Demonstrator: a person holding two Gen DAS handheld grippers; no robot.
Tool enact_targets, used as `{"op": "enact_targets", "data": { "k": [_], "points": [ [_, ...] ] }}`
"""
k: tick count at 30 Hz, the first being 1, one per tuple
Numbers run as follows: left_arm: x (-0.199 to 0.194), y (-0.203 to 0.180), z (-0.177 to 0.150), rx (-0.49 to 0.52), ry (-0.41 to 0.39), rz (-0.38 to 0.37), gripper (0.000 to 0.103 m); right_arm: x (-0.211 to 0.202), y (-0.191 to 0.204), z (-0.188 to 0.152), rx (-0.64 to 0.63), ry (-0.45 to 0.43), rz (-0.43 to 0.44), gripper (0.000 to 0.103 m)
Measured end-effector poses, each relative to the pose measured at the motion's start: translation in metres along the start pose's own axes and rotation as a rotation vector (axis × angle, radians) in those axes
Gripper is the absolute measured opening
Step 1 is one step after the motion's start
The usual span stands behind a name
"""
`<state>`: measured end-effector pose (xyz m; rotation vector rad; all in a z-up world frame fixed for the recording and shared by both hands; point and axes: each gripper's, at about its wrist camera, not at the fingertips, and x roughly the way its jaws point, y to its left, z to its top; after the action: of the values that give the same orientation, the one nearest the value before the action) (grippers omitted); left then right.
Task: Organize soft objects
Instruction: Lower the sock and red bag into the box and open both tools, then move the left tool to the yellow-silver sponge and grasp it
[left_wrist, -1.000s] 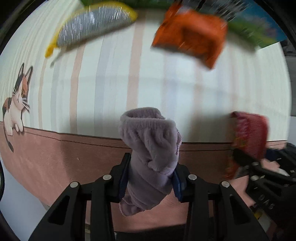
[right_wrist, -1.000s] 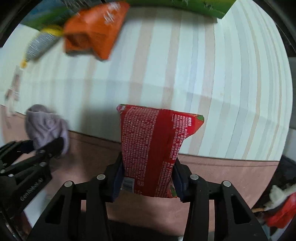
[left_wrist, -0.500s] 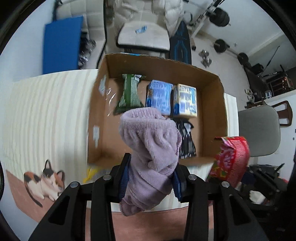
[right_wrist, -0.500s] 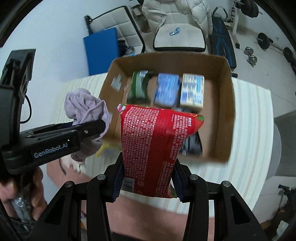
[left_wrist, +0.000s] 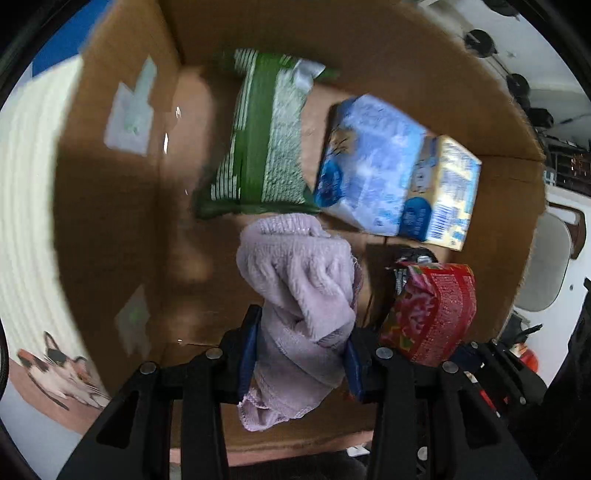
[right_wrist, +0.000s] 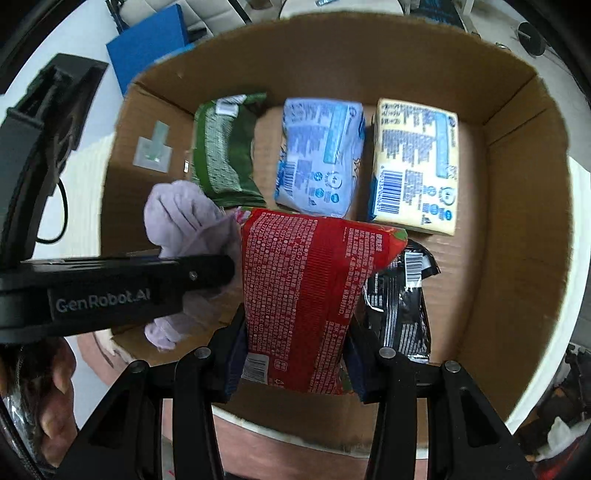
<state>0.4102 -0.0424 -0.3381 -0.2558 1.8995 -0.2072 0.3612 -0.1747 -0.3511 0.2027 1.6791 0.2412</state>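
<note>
Worktop (right_wrist: 576, 236): covered in a pale cloth with fine stripes, a brownish-pink border along the near edge and a printed calico cat (left_wrist: 61, 369) at the left corner. Floor (right_wrist: 92, 33): light, whitish. Blue mat or panel (right_wrist: 147, 48): lies on the floor beyond the worktop's far left. Padded seat, white-grey (left_wrist: 546, 266): stands to the right of the worktop. Dark round weights (left_wrist: 517, 83): lined along the far right wall, blurred. Light: even, indoor, soft shadows.

bare box floor (right_wrist: 480, 258) at right, packs (right_wrist: 317, 155) crowding far side
</note>
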Motion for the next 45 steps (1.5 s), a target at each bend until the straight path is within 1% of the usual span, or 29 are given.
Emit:
{"op": "enact_targets", "data": {
  "k": [3,5,6,7,8,9,10,11,13,14,15,16,17,21,24,26,29,31,32,33,34,35,37,39,41,43,44,45],
  "points": [
    [0.012,-0.001,0.003,0.013,0.008,0.020,0.038,0.013,0.000,0.006,0.001,0.025,-0.015,0.048],
    [0.021,0.000,0.006,0.001,0.037,0.012,0.038,0.027,0.001,0.009,-0.021,0.070,-0.024,0.049],
    [0.024,0.002,0.005,-0.015,0.053,-0.001,0.039,0.031,0.002,0.009,-0.025,0.081,-0.043,0.051],
    [0.026,0.002,0.005,-0.021,0.061,-0.007,0.043,0.033,0.003,0.011,-0.033,0.075,-0.063,0.054],
    [0.027,0.002,0.005,-0.021,0.064,-0.015,0.049,0.033,0.004,0.011,-0.042,0.063,-0.076,0.066],
    [0.025,0.001,0.004,-0.018,0.053,-0.013,0.062,0.034,0.004,0.011,-0.036,0.060,-0.069,0.078],
    [0.023,0.000,0.004,-0.015,0.039,0.000,0.075,0.033,0.003,0.011,-0.023,0.061,-0.051,0.082],
    [0.020,0.000,0.003,-0.010,0.025,0.005,0.078,0.031,0.002,0.011,-0.016,0.056,-0.044,0.083],
    [0.012,-0.001,0.000,-0.009,-0.001,0.009,0.086,0.026,0.003,0.013,-0.017,0.044,-0.066,0.083],
    [0.007,-0.002,-0.002,-0.008,-0.014,0.018,0.087,0.023,0.002,0.012,-0.016,0.041,-0.070,0.086],
    [0.004,-0.003,-0.003,-0.004,-0.023,0.027,0.092,0.020,0.003,0.012,-0.015,0.035,-0.075,0.094],
    [0.000,-0.005,-0.006,0.005,-0.042,0.042,0.095,0.017,0.003,0.011,-0.012,0.029,-0.082,0.098],
    [-0.004,-0.008,-0.009,0.013,-0.055,0.053,0.096,0.015,0.003,0.011,-0.008,0.022,-0.085,0.103],
    [-0.024,-0.016,-0.022,0.030,-0.103,0.084,0.096,-0.002,0.010,0.006,-0.011,-0.006,-0.120,0.103],
    [-0.037,-0.020,-0.038,0.037,-0.145,0.091,0.097,-0.021,0.021,0.001,-0.013,-0.041,-0.129,0.103],
    [-0.046,-0.024,-0.040,0.047,-0.175,0.099,0.097,-0.032,0.018,-0.005,-0.018,-0.067,-0.134,0.103],
    [-0.070,-0.028,-0.058,0.076,-0.268,0.163,0.097,-0.055,0.026,-0.017,-0.026,-0.119,-0.123,0.103],
    [-0.092,-0.031,-0.080,0.099,-0.368,0.204,0.097,-0.070,0.034,-0.032,-0.052,-0.167,-0.102,0.103],
    [-0.093,-0.031,-0.094,0.114,-0.415,0.228,0.097,-0.076,0.037,-0.041,-0.067,-0.189,-0.095,0.103],
    [-0.102,-0.030,-0.113,0.128,-0.478,0.273,0.097,-0.083,0.042,-0.054,-0.086,-0.218,-0.085,0.103],
    [-0.108,-0.026,-0.123,0.138,-0.521,0.307,0.097,-0.086,0.048,-0.069,-0.111,-0.243,-0.066,0.103],
    [-0.112,-0.025,-0.142,0.153,-0.577,0.340,0.097,-0.087,0.051,-0.080,-0.128,-0.258,-0.048,0.103],
    [-0.110,-0.018,-0.166,0.172,-0.631,0.379,0.097,-0.082,0.054,-0.107,-0.154,-0.273,-0.025,0.103],
    [-0.093,-0.008,-0.183,0.193,-0.625,0.402,0.097,-0.069,0.056,-0.129,-0.183,-0.265,-0.024,0.103],
    [-0.062,0.005,-0.191,0.233,-0.577,0.453,0.097,-0.044,0.055,-0.146,-0.199,-0.237,-0.047,0.103],
    [-0.025,0.016,-0.187,0.289,-0.497,0.519,0.097,-0.014,0.051,-0.153,-0.200,-0.192,-0.057,0.103],
    [-0.005,0.023,-0.182,0.309,-0.446,0.540,0.097,-0.002,0.048,-0.154,-0.192,-0.170,-0.057,0.103],
    [0.009,0.029,-0.177,0.323,-0.406,0.543,0.097,0.011,0.044,-0.154,-0.183,-0.150,-0.050,0.103]
  ]
}}
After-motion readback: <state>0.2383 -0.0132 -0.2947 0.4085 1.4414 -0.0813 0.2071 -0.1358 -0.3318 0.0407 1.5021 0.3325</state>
